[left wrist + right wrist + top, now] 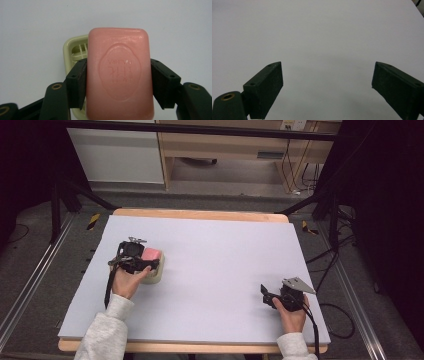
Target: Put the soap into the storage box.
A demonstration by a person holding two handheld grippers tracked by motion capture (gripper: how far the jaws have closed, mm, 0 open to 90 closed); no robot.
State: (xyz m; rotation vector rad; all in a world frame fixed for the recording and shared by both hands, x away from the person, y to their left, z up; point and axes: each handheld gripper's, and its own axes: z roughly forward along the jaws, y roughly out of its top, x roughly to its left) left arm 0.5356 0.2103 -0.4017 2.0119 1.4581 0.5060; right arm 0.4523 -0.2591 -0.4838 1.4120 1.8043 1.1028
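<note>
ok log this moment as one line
left gripper: shut on pink soap bar | soap: above pale green soap dish | right gripper: open, nothing between jaws

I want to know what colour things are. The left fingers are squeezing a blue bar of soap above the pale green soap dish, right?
Not quite: the bar of soap is pink, not blue, as the left gripper view shows. The rest holds: the left gripper has its fingers pressed on the soap's sides, above the pale green soap dish.
</note>
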